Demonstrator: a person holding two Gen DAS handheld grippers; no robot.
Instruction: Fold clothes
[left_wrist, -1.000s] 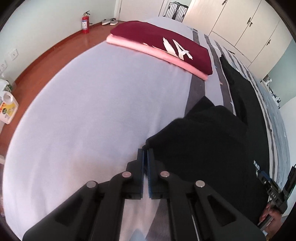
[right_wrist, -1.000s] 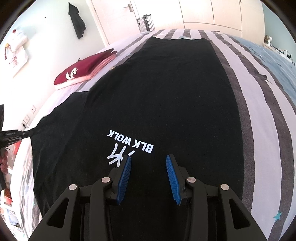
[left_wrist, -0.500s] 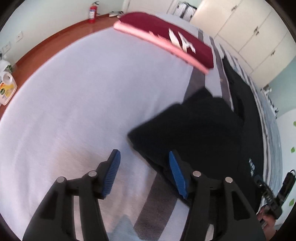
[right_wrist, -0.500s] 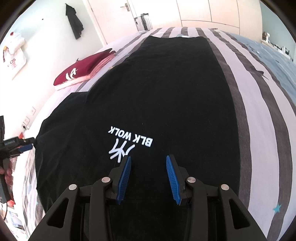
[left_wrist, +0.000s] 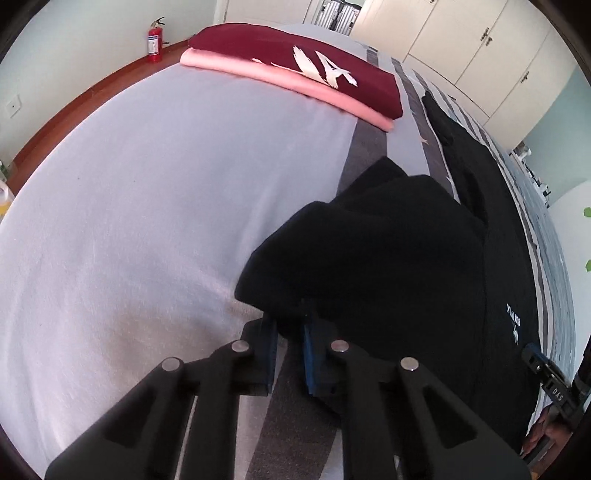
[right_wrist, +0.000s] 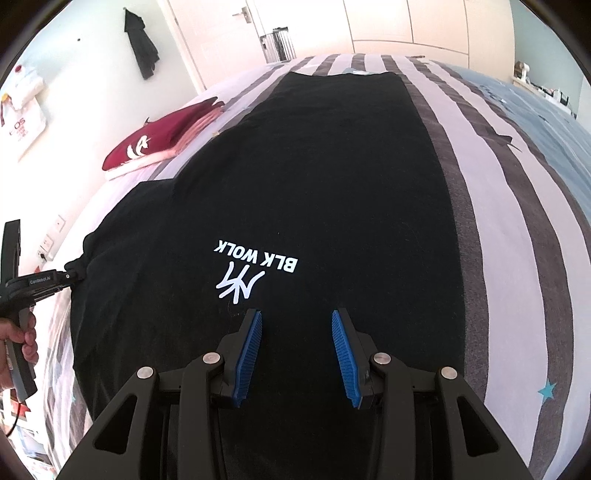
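Note:
A black T-shirt (right_wrist: 332, 166) with a white "BLK WOLK" print (right_wrist: 255, 271) lies flat along the striped bed cover (right_wrist: 498, 184). Its left sleeve (left_wrist: 388, 258) is bunched up at the bed's pale side. My left gripper (left_wrist: 290, 325) has the sleeve's near edge between its blue pads, and its jaws are closing on the cloth. From the right wrist view the left gripper (right_wrist: 72, 275) pinches the sleeve tip, held by a hand. My right gripper (right_wrist: 297, 317) hovers open just above the shirt below the print, with nothing between its fingers.
A folded maroon shirt (left_wrist: 295, 70) on a folded pink one (left_wrist: 280, 79) lies at the bed's far left. A fire extinguisher (left_wrist: 154, 40) stands on the wooden floor (left_wrist: 74, 110). White wardrobes (left_wrist: 461, 40) and a door (right_wrist: 221, 33) are beyond the bed.
My left gripper let go of the sleeve, opened wide, sank toward the sleeve's near edge and closed on it again. The sleeve now bunches higher. The right gripper stayed still and open.

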